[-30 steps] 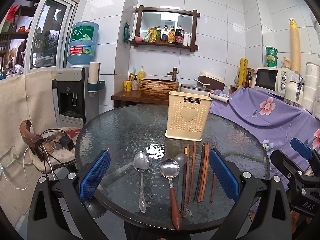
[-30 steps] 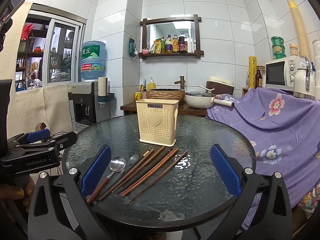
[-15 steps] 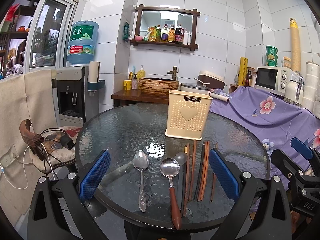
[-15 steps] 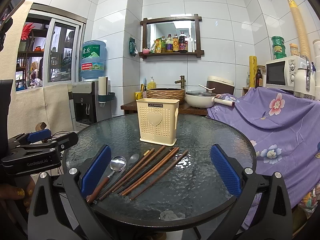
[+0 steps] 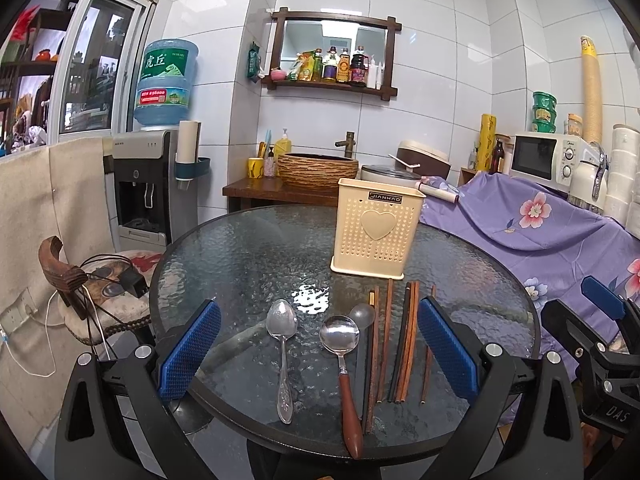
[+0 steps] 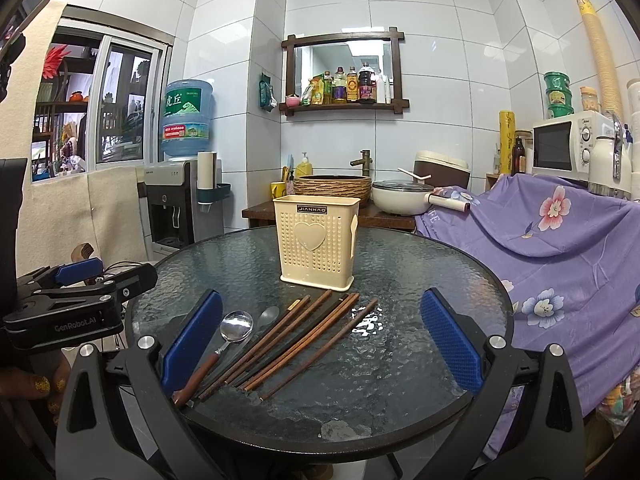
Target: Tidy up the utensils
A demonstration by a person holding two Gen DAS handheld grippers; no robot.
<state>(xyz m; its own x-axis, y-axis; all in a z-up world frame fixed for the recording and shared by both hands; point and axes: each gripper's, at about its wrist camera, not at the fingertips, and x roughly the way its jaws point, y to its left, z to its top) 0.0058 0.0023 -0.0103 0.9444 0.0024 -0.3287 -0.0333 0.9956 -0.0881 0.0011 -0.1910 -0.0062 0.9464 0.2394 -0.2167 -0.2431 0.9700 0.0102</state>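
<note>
Both grippers, left (image 5: 318, 352) and right (image 6: 320, 350), fingers spread wide and empty, spoons (image 5: 282, 322) and chopsticks (image 5: 404, 344) lying close-packed on glass tabletop (image 5: 240, 256) before empty holder (image 5: 378, 232); tight spacing risks pinching several sticks or skidding them.

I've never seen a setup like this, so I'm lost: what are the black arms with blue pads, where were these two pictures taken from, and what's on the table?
There is no robot here. A person holds a two-finger gripper in each hand, and a camera on each looks forward along its fingers. One picture is from the left gripper, the other from the right gripper. The blue pads are the fingertips. Both grippers are open and hold nothing. The round glass table carries a cream utensil holder; nothing shows above its rim. In front of it lie a metal spoon, a wooden-handled spoon, a darker spoon and a row of chopsticks. Each view catches the other gripper at its edge.
</note>
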